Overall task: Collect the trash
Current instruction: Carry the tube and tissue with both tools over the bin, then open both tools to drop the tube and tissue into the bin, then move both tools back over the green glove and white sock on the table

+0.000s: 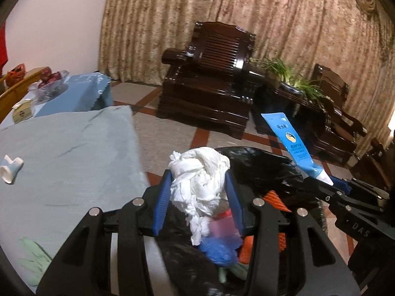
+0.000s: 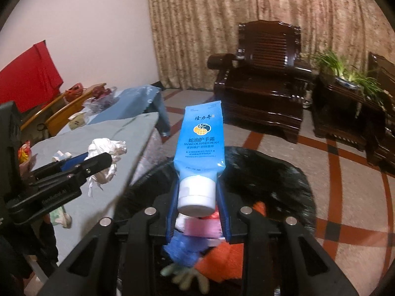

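The crumpled white tissue is sitting clamped in the left claw and the blue hand cream tube in the right claw, both hovering over the black trash bag. The bag is already holding scraps, while a white pipe fitting is still lying on the bench to the left.

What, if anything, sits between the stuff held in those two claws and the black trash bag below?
Nothing visible. The left claw holds the crumpled tissue and the right claw the blue hand cream tube, both above the open black bag, with only earlier trash inside.
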A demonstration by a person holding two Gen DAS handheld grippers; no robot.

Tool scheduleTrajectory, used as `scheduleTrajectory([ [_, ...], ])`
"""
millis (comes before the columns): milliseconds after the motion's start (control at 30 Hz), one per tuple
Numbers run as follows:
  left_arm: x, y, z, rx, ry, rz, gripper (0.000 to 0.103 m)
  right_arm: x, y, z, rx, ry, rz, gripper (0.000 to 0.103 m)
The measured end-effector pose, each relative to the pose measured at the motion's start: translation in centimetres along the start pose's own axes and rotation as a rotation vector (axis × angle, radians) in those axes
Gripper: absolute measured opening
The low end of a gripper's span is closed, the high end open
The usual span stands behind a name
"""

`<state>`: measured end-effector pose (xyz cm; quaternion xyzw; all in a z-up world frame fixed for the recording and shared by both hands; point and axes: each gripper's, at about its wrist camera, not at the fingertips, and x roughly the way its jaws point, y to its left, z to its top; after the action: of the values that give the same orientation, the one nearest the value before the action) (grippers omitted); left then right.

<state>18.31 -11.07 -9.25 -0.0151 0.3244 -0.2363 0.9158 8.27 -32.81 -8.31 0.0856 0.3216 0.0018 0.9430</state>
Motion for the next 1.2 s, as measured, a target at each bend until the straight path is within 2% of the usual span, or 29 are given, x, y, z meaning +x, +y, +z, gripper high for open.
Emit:
scheduleTrajectory([
  [300, 2.3, -3.4, -0.7, 0.028, 0.026, -0.045, 0.044, 0.0, -2.9, -1.2, 0.029, 0.022, -0.048, 0.029],
  [400, 2.8, -3.9, -0.7, 0.032, 0.033, -0.065, 0.051, 0.3, -3.4, -1.6, 0.035, 0.032, -0.059, 0.029],
  [500, 3.0, -4.1, -0.9, 0.031, 0.033, -0.08, 0.066, 0.8, -4.2, -2.1, 0.044, 0.058, -0.071, 0.03],
  [600, 2.7, -3.7, -1.1, 0.018, 0.031, -0.084, 0.073, 0.9, -4.8, -2.5, 0.059, 0.07, -0.086, 0.042],
  [667, 2.2, -3.2, -1.1, 0.008, 0.018, -0.074, 0.08, 0.7, -4.8, -2.6, 0.062, 0.063, -0.086, 0.057],
  [700, 2.0, -3.0, -0.9, 0.004, 0.013, -0.07, 0.082, 0.6, -4.7, -2.5, 0.06, 0.057, -0.086, 0.061],
  [767, 1.3, -2.4, -0.8, 0.001, 0.004, -0.047, 0.088, 0.3, -4.5, -2.4, 0.053, 0.044, -0.082, 0.081],
  [833, 0.5, -1.6, -0.7, -0.002, -0.004, -0.015, 0.091, 0.1, -4.0, -2.2, 0.05, 0.032, -0.073, 0.091],
  [933, -0.7, 0.1, -0.7, -0.022, -0.01, 0.017, 0.092, 0.0, -3.3, -1.9, 0.044, 0.025, -0.048, 0.097],
  [1200, -4.3, 4.5, -1.1, -0.062, -0.037, 0.127, 0.093, 0.4, -0.5, -1.2, 0.02, 0.016, 0.003, 0.097],
])
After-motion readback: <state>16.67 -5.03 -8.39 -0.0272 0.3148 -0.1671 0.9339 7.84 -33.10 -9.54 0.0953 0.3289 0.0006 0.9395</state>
